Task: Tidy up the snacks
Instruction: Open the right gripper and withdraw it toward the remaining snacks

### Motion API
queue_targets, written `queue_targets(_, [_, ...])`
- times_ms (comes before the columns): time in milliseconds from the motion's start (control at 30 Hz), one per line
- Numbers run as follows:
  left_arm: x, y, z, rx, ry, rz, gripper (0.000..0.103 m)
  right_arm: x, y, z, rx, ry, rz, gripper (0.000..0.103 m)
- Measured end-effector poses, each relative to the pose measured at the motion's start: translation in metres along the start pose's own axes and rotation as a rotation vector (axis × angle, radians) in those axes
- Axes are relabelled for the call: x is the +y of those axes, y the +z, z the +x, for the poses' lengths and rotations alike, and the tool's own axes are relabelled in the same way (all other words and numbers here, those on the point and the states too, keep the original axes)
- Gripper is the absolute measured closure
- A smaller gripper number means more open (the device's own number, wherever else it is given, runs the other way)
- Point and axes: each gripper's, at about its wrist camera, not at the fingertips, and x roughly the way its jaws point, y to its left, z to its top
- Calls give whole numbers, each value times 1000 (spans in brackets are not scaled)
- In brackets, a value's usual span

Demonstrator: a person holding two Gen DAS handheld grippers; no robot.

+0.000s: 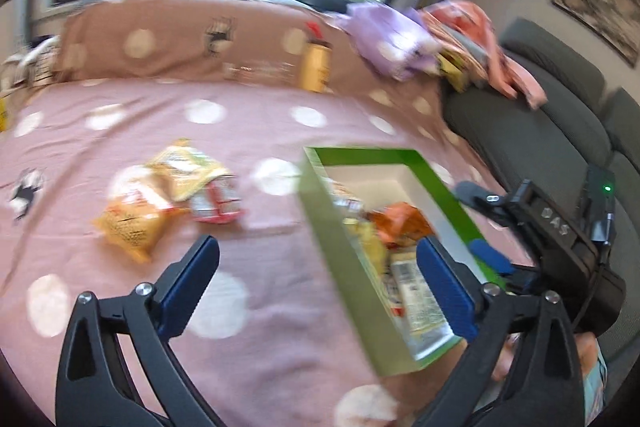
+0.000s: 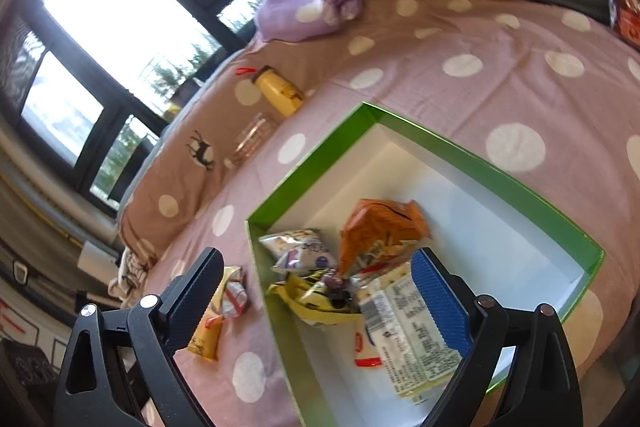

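Note:
A green box (image 2: 320, 143) with a white inside lies on the pink dotted cloth (image 2: 460, 99). It holds an orange packet (image 2: 380, 223), a white-blue packet (image 2: 300, 247), a yellow packet (image 2: 312, 299) and a white printed packet (image 2: 404, 327). My right gripper (image 2: 318, 259) hangs open over the box's near corner, holding nothing. In the left wrist view the box (image 1: 436, 187) is on the right. Two yellow packets (image 1: 128, 223) (image 1: 184, 167) and a red-white packet (image 1: 216, 205) lie loose to its left. My left gripper (image 1: 316, 251) is open and empty above the box's left wall. The right gripper (image 1: 480, 223) shows over the box's right rim.
A yellow bottle (image 1: 316, 67) and a clear glass jar (image 2: 252, 139) stand at the back of the cloth. A purple bag (image 1: 392, 39) and pink fabric (image 1: 480, 39) are piled at the back right. A grey sofa (image 1: 540, 131) runs along the right.

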Motion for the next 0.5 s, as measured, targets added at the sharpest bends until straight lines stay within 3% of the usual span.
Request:
queue_targets(333, [86,-26,-27,-20,207,-154,1,42,-16,7,1,-13,-144,5])
queue_targets(500, [118,-29,-33,-32,215,-243,1,69,-31,17,16,-37,-242,5])
